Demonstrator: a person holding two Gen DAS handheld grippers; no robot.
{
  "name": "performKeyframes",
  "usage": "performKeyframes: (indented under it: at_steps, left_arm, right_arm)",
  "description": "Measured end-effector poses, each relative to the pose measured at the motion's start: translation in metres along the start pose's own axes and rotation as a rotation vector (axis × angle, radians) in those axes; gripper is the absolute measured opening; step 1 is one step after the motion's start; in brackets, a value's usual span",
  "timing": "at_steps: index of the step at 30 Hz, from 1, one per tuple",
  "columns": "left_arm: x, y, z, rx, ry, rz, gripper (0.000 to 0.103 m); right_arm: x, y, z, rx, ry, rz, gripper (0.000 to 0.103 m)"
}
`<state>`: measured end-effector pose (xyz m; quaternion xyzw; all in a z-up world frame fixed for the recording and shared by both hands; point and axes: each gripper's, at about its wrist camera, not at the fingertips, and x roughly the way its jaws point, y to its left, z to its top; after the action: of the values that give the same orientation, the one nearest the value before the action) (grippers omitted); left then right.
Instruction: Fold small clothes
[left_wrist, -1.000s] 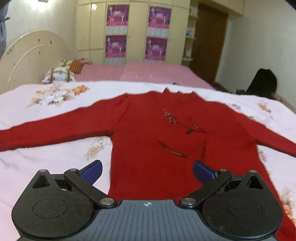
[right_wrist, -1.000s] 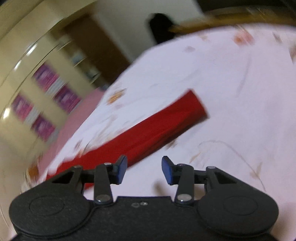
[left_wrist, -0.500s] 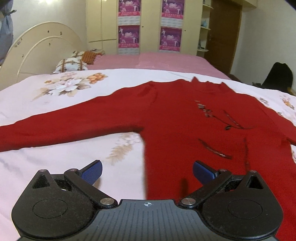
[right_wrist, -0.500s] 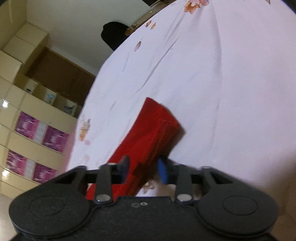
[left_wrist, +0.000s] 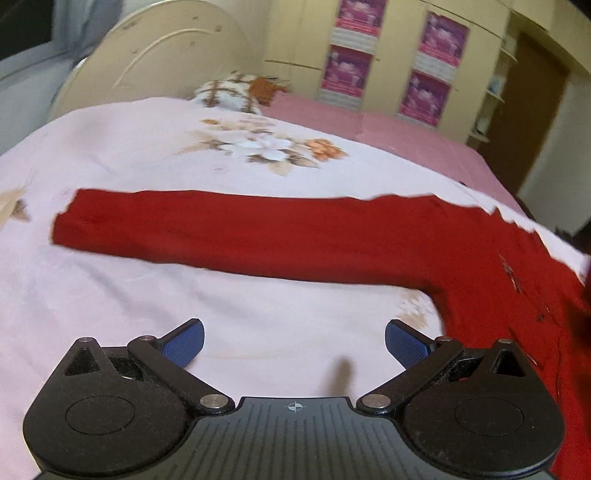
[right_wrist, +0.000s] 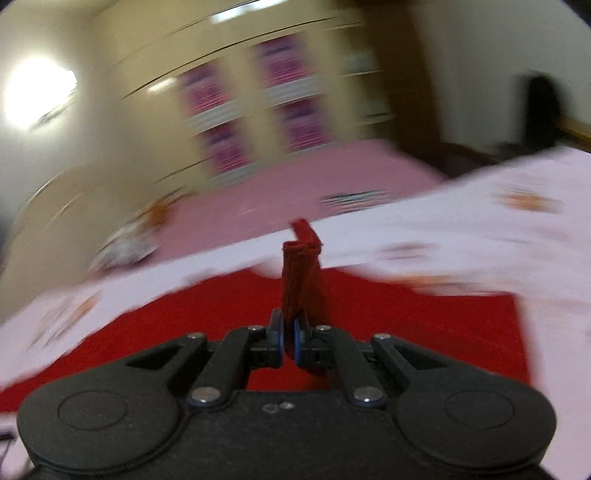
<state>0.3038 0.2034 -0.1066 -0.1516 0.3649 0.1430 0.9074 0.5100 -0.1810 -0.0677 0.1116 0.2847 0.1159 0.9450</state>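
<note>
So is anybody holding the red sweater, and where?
Yes. The right gripper pinches the red sweater by its sleeve end. The left gripper is open, holding nothing.

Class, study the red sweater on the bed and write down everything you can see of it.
The red sweater is a plain knit with small dark trimmings on its front. It lies flat on a pale floral bedsheet. One long sleeve stretches out straight, its cuff free and untouched; the left tongs are open above bare sheet. The other sleeve's cuff stands lifted above the body, pinched in the shut right tongs.
</note>
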Motion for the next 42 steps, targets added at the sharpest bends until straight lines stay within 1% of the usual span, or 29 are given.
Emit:
performKeyframes:
  at_steps: [2, 3, 6, 7, 8, 9, 11, 13, 14, 15, 16, 17, 18, 20, 21, 22, 24, 26, 27, 28, 29, 31, 32, 33, 35, 37, 38, 41, 42]
  left_arm:
    - [-0.002, 0.012, 0.0, -0.037, -0.001, -0.026, 0.103]
    - [-0.004, 0.017, 0.0, -0.049, -0.006, -0.026, 0.103]
    - [-0.011, 0.026, -0.001, -0.065, -0.027, -0.033, 0.103]
    - [-0.013, 0.026, -0.001, -0.068, -0.038, -0.04, 0.103]
    - [-0.014, 0.026, 0.0, -0.074, -0.047, -0.051, 0.103]
    - [-0.014, 0.025, 0.002, -0.079, -0.053, -0.067, 0.103]
    - [-0.011, 0.019, 0.007, -0.089, -0.065, -0.127, 0.103]
    - [-0.003, 0.004, 0.013, -0.095, -0.059, -0.202, 0.102]
    - [0.005, -0.007, 0.017, -0.097, -0.056, -0.248, 0.096]
    - [0.013, -0.021, 0.02, -0.097, -0.046, -0.299, 0.073]
    - [0.022, -0.034, 0.023, -0.098, -0.023, -0.341, 0.066]
    - [0.034, -0.049, 0.026, -0.104, 0.002, -0.392, 0.064]
    - [0.046, -0.064, 0.028, -0.106, 0.023, -0.421, 0.064]
    - [0.069, -0.089, 0.032, -0.086, 0.083, -0.431, 0.064]
    - [0.079, -0.099, 0.034, -0.078, 0.103, -0.434, 0.064]
    - [0.09, -0.107, 0.036, -0.075, 0.128, -0.42, 0.064]
    - [0.11, -0.115, 0.04, -0.107, 0.186, -0.424, 0.064]
    - [0.121, -0.119, 0.044, -0.135, 0.195, -0.429, 0.064]
    - [0.126, -0.12, 0.047, -0.146, 0.193, -0.435, 0.062]
    - [0.13, -0.121, 0.046, -0.159, 0.192, -0.437, 0.056]
    - [0.136, -0.122, 0.047, -0.172, 0.198, -0.438, 0.045]
    - [0.149, -0.125, 0.047, -0.178, 0.207, -0.435, 0.034]
    - [0.148, -0.125, 0.04, -0.161, 0.202, -0.424, 0.014]
    - [0.15, -0.126, 0.039, -0.142, 0.194, -0.406, 0.004]
    - [0.132, -0.118, 0.036, -0.151, 0.146, -0.427, 0.004]
    - [0.12, -0.116, 0.043, -0.117, 0.077, -0.409, 0.004]
    - [0.118, -0.115, 0.046, -0.107, 0.061, -0.4, 0.004]
    - [0.126, -0.114, 0.048, -0.089, 0.089, -0.39, 0.004]
    - [0.128, -0.115, 0.047, -0.08, 0.102, -0.386, 0.004]
  right_arm:
    - [0.028, 0.052, -0.012, -0.081, 0.061, 0.102, 0.006]
    - [0.045, 0.081, -0.022, -0.131, 0.094, 0.147, 0.006]
    - [0.08, 0.136, -0.049, -0.238, 0.19, 0.208, 0.006]
    - [0.087, 0.147, -0.058, -0.271, 0.214, 0.219, 0.007]
    - [0.09, 0.156, -0.069, -0.295, 0.245, 0.224, 0.01]
    - [0.082, 0.164, -0.079, -0.326, 0.2, 0.22, 0.025]
    - [0.064, 0.173, -0.083, -0.356, 0.173, 0.234, 0.034]
    - [0.039, 0.16, -0.076, -0.326, 0.113, 0.257, 0.036]
    - [0.031, 0.152, -0.074, -0.308, 0.098, 0.246, 0.037]
    - [0.022, 0.139, -0.069, -0.281, 0.094, 0.229, 0.037]
    - [0.01, 0.126, -0.066, -0.25, 0.093, 0.225, 0.037]
    - [0.001, 0.116, -0.065, -0.23, 0.089, 0.218, 0.037]
    - [-0.005, 0.107, -0.064, -0.218, 0.083, 0.202, 0.038]
    - [-0.024, 0.087, -0.068, -0.196, 0.085, 0.168, 0.038]
    - [-0.025, 0.07, -0.069, -0.178, 0.086, 0.154, 0.038]
    - [-0.031, 0.062, -0.07, -0.164, 0.085, 0.139, 0.038]
    - [-0.032, 0.047, -0.074, -0.134, 0.084, 0.107, 0.038]
    - [-0.037, 0.032, -0.076, -0.093, 0.085, 0.083, 0.038]
    - [-0.04, 0.024, -0.078, -0.077, 0.085, 0.072, 0.039]
    - [-0.042, 0.018, -0.08, -0.061, 0.084, 0.063, 0.039]
    - [-0.044, 0.013, -0.081, -0.045, 0.082, 0.056, 0.039]
    - [-0.047, 0.002, -0.084, -0.008, 0.085, 0.048, 0.039]
    - [-0.048, -0.004, -0.085, 0.023, 0.089, 0.045, 0.039]
    - [-0.049, -0.011, -0.086, 0.055, 0.091, 0.046, 0.039]
    - [-0.053, -0.024, -0.086, 0.112, 0.092, 0.043, 0.039]
    - [-0.054, -0.037, -0.083, 0.18, 0.088, 0.043, 0.039]
    - [-0.052, -0.045, -0.082, 0.222, 0.09, 0.055, 0.042]
    - [-0.039, -0.081, -0.081, 0.47, 0.111, 0.139, 0.062]
    - [-0.034, -0.092, -0.083, 0.545, 0.109, 0.158, 0.06]
